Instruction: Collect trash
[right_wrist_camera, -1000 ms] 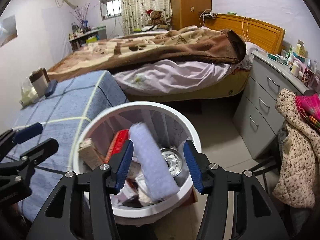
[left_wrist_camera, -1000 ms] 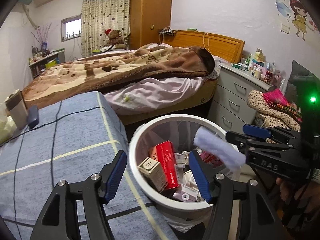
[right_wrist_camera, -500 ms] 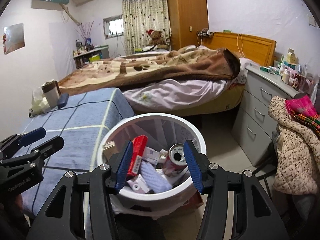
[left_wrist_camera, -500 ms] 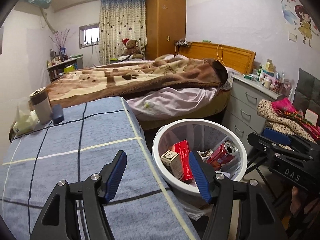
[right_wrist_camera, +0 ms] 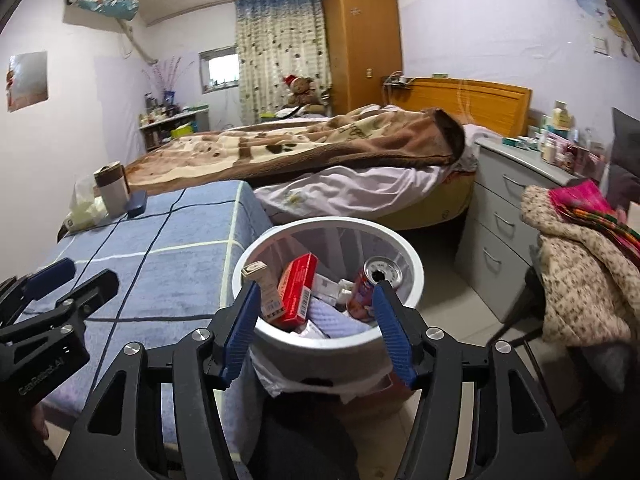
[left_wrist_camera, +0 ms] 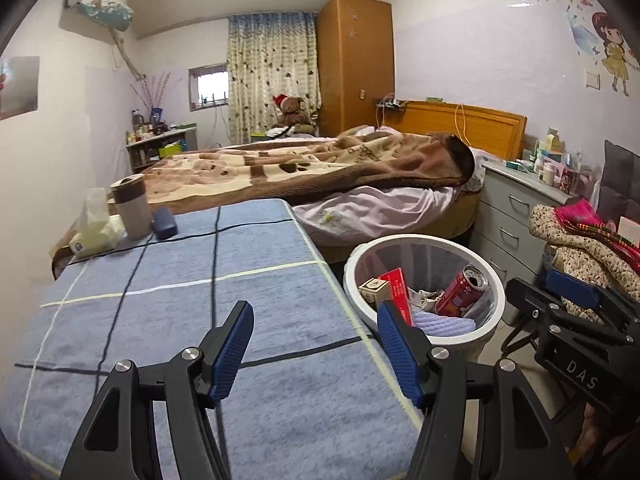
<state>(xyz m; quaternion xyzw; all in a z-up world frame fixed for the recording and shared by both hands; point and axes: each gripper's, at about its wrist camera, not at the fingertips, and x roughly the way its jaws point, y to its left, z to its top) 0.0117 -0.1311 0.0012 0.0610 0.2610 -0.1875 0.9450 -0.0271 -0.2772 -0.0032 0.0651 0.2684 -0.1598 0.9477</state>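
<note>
Bedroom scene, blue checked cloth-covered table [left_wrist_camera: 168, 280] on my left, and right beside it the round white plastic trash bin [right_wrist_camera: 404, 258], which is where the story is. A second ago my right gripper [right_wrist_camera: 316, 328] was over the bin with a pale lavender folded cloth between its fingers; now that lavender cloth [right_wrist_camera: 332, 316] lies inside the bin, under the red cardboard box [right_wrist_camera: 297, 290] and next to the red drink can [right_wrist_camera: 370, 286], and the right fingers stand wide with nothing between them. So that piece is in, I'd say, and both rigs have pulled back and up from the bin since then, the whole room opening out in view. My left gripper [left_wrist_camera: 316, 350] is wide too, empty, hanging over the table's near edge with the bin just to its right. Out on the table's far end I can see a grey tumbler with a brown lid [left_wrist_camera: 130, 206], a dark blue case [left_wrist_camera: 164, 216] touching close beside it, and a plastic-wrapped tissue pack [left_wrist_camera: 96, 228]. Whether any of those counts as trash I can't tell from here; my guess is the collecting is about done.
</note>
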